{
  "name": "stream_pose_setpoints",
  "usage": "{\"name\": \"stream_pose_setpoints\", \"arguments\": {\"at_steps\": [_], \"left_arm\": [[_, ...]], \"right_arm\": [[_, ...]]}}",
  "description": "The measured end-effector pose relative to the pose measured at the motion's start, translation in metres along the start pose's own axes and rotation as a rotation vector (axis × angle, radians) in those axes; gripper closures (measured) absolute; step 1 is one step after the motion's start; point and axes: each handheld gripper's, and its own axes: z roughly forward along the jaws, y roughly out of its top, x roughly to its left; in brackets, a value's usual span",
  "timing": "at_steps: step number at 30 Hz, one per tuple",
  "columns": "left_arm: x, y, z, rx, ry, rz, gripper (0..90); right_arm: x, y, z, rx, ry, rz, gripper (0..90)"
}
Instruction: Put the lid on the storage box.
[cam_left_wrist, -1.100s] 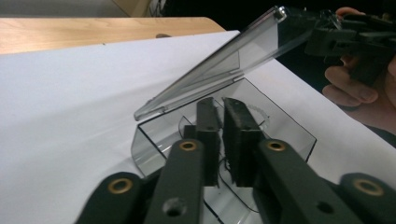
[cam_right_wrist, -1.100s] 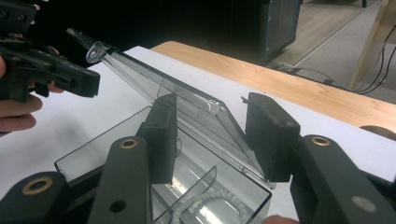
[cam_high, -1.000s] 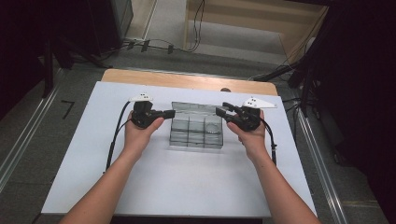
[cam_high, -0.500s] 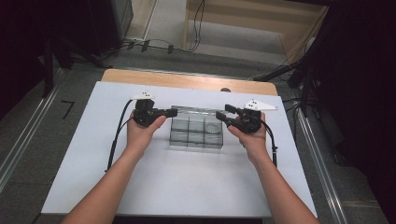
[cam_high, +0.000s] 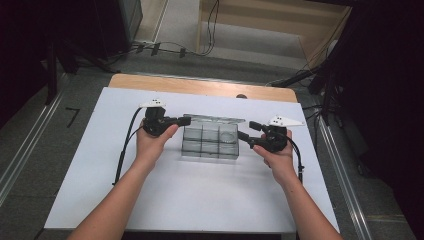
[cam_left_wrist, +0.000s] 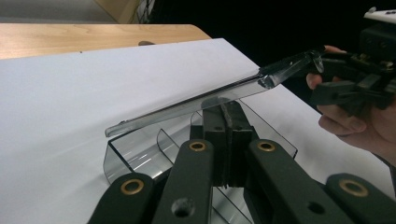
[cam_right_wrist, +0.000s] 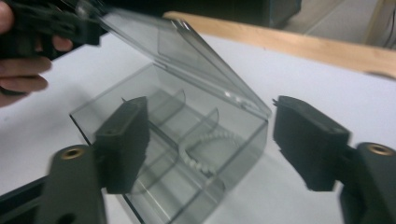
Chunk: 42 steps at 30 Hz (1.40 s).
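A clear compartment box (cam_high: 210, 145) sits mid-table with its lid (cam_high: 215, 119) raised. My left gripper (cam_high: 184, 121) is shut on the lid's left end; in the left gripper view its closed jaws (cam_left_wrist: 224, 109) pinch the lid (cam_left_wrist: 187, 105) edge above the box (cam_left_wrist: 140, 154). My right gripper (cam_high: 247, 130) stands open just off the box's right end, its jaws having just been opening, nothing pressed between them. In the right gripper view the box (cam_right_wrist: 243, 140) lies ahead of the spread fingers (cam_right_wrist: 123, 140), and a white bead ring (cam_right_wrist: 210, 149) rests in one compartment.
The white tabletop (cam_high: 200, 200) has free room in front of the box and to both sides. A wooden strip (cam_high: 200, 86) runs along the far edge. Cables trail from both grippers. Beyond the table lie floor and dark equipment.
My right gripper has drawn back to the right and toward the person, away from the box's right end, with its jaws spreading. The left gripper and the raised lid have stayed put.
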Motion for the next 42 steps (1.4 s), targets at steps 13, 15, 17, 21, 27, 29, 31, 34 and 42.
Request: {"name": "stream_pose_setpoints", "arguments": {"at_steps": [13,15,17,21,27,29,31,34,42], "left_arm": [[-0.003,-0.007,-0.005,-0.003,-0.007,0.004,89.8],[-0.003,-0.008,-0.006,-0.004,-0.014,0.001,89.8],[-0.004,-0.009,-0.007,-0.013,-0.029,-0.012,89.8],[-0.007,-0.01,-0.008,-0.014,-0.034,-0.005,89.8],[-0.009,-0.013,-0.01,-0.017,-0.041,0.0,89.8],[-0.01,-0.015,-0.01,-0.015,-0.04,0.002,89.8],[-0.011,-0.016,-0.011,-0.014,-0.04,0.004,89.8],[-0.012,-0.017,-0.013,-0.02,-0.044,0.002,89.8],[-0.014,-0.022,-0.016,-0.019,-0.052,0.001,89.8]], "right_arm": [[0.006,-0.011,0.007,0.044,0.035,0.075,82.0],[0.009,-0.011,0.007,0.045,0.042,0.071,84.9],[0.011,-0.01,0.006,0.041,0.054,0.073,87.2],[0.014,-0.009,0.003,0.025,0.063,0.065,87.8],[0.019,-0.008,-0.004,0.003,0.078,0.056,87.8],[0.019,-0.008,-0.006,0.002,0.078,0.054,87.8],[0.02,-0.008,-0.007,-0.002,0.079,0.05,87.8],[0.021,-0.009,-0.009,-0.005,0.076,0.05,87.8],[0.026,-0.011,-0.01,-0.017,0.087,0.04,87.8]]}}
